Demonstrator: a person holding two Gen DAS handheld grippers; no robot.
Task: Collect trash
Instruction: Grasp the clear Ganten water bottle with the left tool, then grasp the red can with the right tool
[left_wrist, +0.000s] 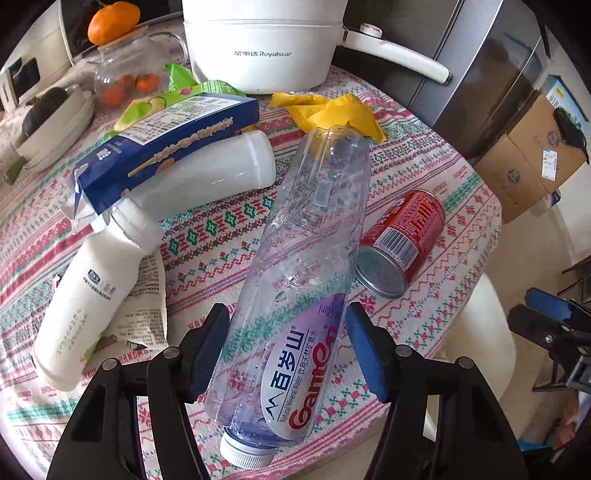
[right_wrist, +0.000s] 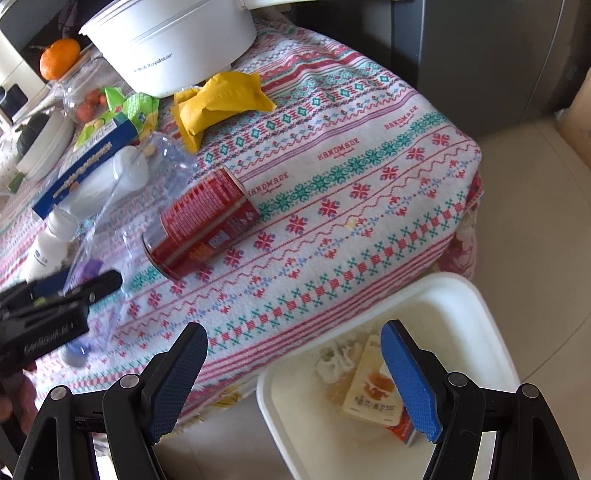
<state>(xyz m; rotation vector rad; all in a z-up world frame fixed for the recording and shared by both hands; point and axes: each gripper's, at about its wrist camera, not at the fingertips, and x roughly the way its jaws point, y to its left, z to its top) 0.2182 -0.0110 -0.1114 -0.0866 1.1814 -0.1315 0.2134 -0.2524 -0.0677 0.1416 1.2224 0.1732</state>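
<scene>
The left tool (left_wrist: 286, 360) straddles the lower, labelled part of a clear, crumpled plastic water bottle (left_wrist: 306, 258) lying on the bench (left_wrist: 424, 302); its left pad touches the bottle wall, while a gap shows at the right pad, so the jaws stand apart around it without a full clamp. The bottle's white screw cap (left_wrist: 245, 452) points toward the camera, and its purple-and-white label reads "Ganten" and "Natural Mineral Water". The right tool (right_wrist: 295, 384) hangs with jaws wide apart and nothing between them, over the bench edge and a white rectangular plastic bin (right_wrist: 480, 306) on the floor, which holds a cream snack packet and crumpled paper. Just right of the bottle lies a red metal can (left_wrist: 402, 240) on its side, its silver end facing near. To the left, a white opaque plastic drink bottle (left_wrist: 88, 302) rests on a torn printed wrapper, and beyond it a blue cardboard box (left_wrist: 173, 147) leans across a frosted white plastic bottle (left_wrist: 214, 173). Farther back lie a crumpled yellow foil wrapper (left_wrist: 332, 110) and a green snack bag (left_wrist: 184, 88). At the far edge stands a white electric pot (left_wrist: 262, 44) marked "Royalstar", beside a glass jar (left_wrist: 125, 74) with an orange fruit on its lid. The cloth on the bench is printed "HANDMADE".
</scene>
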